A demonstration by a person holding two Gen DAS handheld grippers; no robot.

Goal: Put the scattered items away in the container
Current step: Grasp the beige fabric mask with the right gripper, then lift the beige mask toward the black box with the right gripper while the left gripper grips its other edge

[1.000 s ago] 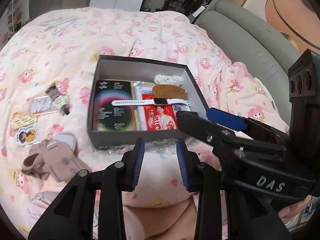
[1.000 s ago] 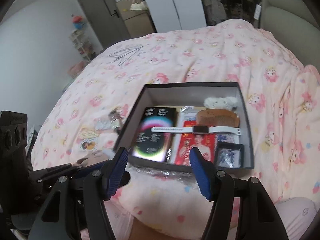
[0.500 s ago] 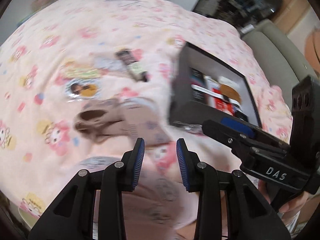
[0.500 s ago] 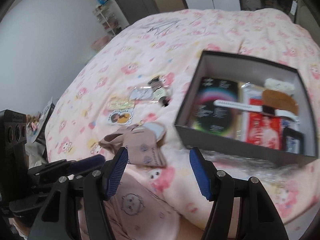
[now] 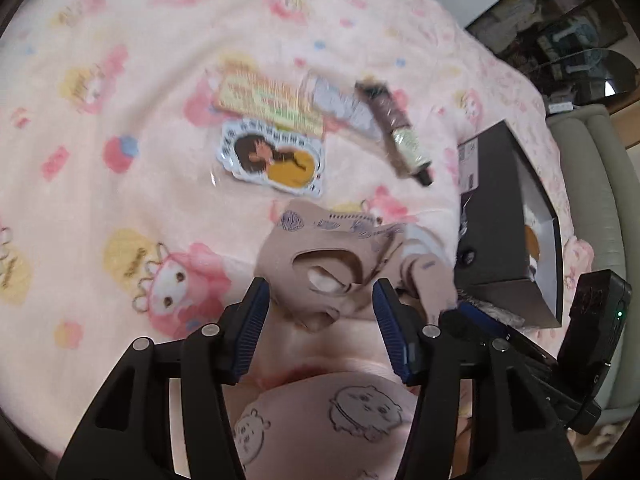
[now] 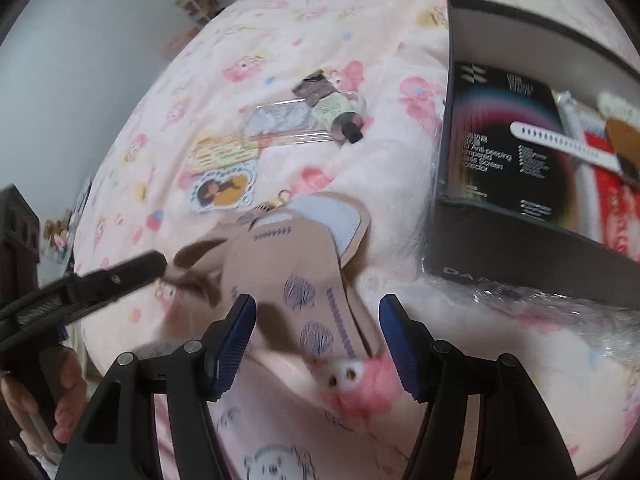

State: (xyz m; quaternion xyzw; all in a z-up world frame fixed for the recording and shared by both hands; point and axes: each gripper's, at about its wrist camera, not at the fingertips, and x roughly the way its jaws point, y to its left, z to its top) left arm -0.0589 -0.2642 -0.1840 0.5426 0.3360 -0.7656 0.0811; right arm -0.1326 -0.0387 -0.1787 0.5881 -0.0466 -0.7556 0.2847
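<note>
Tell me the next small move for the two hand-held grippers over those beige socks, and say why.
Probably lower both a little further and close on the beige socks. The left hand-held gripper, jaws opening, frames the cuff end; the right hand-held gripper stands open over the sole. Neither pinches fabric yet, and the socks lie on the pink blanket outside the black box.

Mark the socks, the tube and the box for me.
socks [image 6: 280, 264]: right wrist view, on the tan sole of the top sock.
tube [image 5: 400, 132]: left wrist view, on its brown-and-green body.
box [image 6: 520, 256]: right wrist view, on its dark near wall.
</note>
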